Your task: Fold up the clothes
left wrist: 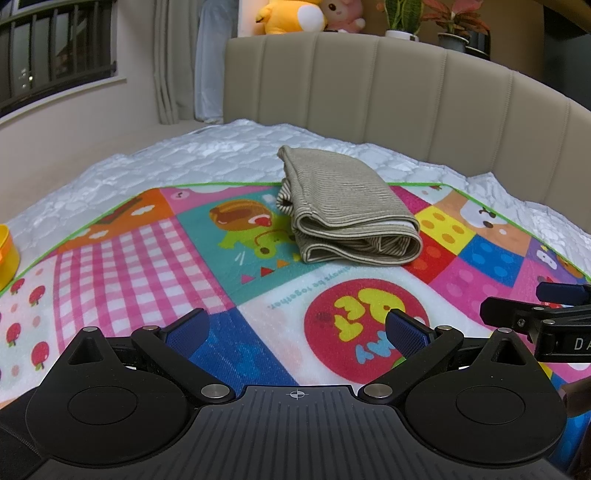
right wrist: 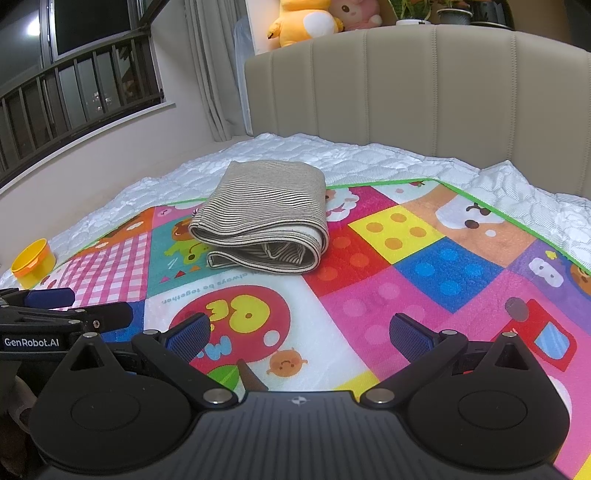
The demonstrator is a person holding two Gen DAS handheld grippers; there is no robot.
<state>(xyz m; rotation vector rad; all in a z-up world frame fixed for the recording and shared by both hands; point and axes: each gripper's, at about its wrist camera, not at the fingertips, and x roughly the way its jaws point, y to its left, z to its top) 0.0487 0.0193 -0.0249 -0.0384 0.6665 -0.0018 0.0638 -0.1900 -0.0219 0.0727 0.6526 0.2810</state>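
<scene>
**One garment folded, both grippers empty**

One striped garment point(left wrist: 347, 210) lies on the mat point(left wrist: 155, 258) as a compact, layered bundle, at about 12 o'clock from our left gripper point(left wrist: 299, 332) and 11 o'clock from our right gripper point(right wrist: 301, 334). We judge the folding of this piece finished or nearly so: the layers are stacked, with the loose edges facing us and the far end reaching over the mat's green border onto the white quilt point(left wrist: 184, 155). We see no other clothes in either view, so we cannot tell whether anything is left to fold.

Both grippers hover low over the mat, well short of the bundle, jaws spread wide and holding nothing. Each shows at the edge of the other's view, the two side by side.

Around us: a yellow tub point(right wrist: 34, 263) sits at the mat's left edge at 9 o'clock, well apart from the garment. The padded headboard point(left wrist: 369, 92) stands behind the bed at 12 o'clock, with plush toys point(left wrist: 291, 14) and potted plants point(left wrist: 402, 18) on the ledge above it. Nothing lies between the grippers and the bundle.
</scene>
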